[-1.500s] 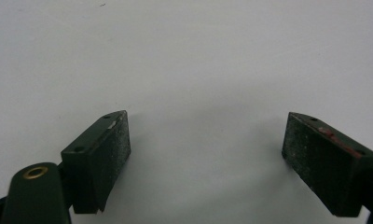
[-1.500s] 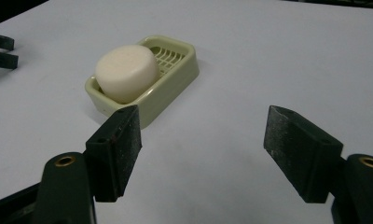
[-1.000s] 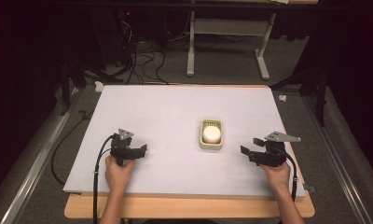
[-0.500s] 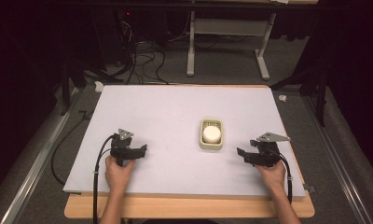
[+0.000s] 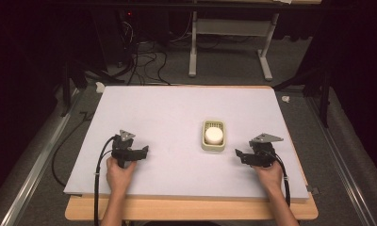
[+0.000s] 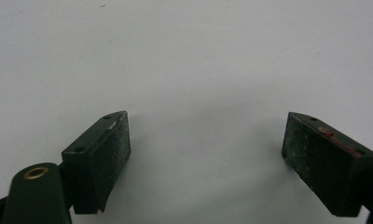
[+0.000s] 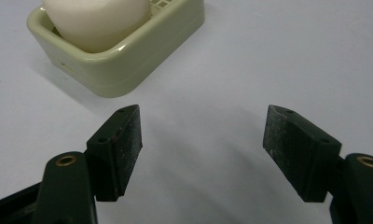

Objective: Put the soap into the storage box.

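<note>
A pale green soap dish (image 5: 213, 147) lies right of the middle of the white table top (image 5: 177, 113), with a round white bar of soap (image 5: 213, 135) in it. My right gripper (image 5: 238, 154) sits low over the table just right of the dish, pointing left, jaws open and empty. In the right gripper view the dish (image 7: 142, 51) and the soap (image 7: 98, 16) lie a short way ahead and to the left of the open right gripper (image 7: 201, 126). My left gripper (image 5: 144, 151) rests near the front left, open, and in the left gripper view the left gripper (image 6: 205, 135) has bare table between its pads.
The wooden front edge (image 5: 191, 209) of the table runs below both hands. Cables (image 5: 144, 66) and a metal desk frame (image 5: 229, 42) stand on the floor beyond the far edge. A small white object (image 5: 100, 87) lies off the far left corner.
My right gripper has moved left toward the soap dish and a little lower. The left gripper has kept still.
</note>
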`<state>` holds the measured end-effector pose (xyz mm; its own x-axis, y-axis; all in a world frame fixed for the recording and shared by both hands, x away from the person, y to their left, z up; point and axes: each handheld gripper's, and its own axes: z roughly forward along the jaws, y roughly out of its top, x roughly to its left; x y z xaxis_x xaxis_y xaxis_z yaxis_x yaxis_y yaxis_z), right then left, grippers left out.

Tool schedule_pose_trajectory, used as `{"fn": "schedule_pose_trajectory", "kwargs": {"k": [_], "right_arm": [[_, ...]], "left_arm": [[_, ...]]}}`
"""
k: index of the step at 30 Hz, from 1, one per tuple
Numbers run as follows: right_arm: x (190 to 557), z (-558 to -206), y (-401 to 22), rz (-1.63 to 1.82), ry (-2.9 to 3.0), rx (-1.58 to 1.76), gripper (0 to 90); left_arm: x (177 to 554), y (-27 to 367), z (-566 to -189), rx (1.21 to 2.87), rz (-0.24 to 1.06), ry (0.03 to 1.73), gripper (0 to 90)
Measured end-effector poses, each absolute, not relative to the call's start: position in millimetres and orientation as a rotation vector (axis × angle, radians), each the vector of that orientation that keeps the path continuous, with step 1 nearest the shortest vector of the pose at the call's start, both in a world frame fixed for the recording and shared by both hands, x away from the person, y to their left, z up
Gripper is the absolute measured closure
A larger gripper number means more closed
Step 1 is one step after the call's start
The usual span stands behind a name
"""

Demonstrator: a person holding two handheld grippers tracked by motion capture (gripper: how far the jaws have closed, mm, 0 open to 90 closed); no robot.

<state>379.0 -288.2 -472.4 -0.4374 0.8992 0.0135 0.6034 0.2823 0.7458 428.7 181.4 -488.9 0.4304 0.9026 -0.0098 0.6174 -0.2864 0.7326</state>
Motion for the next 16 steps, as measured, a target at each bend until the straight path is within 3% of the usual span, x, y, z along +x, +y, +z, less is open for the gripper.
{"fn": "schedule_pose_trajectory", "kwargs": {"k": [16], "right_arm": [[383.2, -482.6, -283.1, 0.908, 2.169, 1.358, 28.2]], "left_arm": [[428.7, 181.5, -489.0, 2.014, 0.544, 1.278, 15.9]]}}
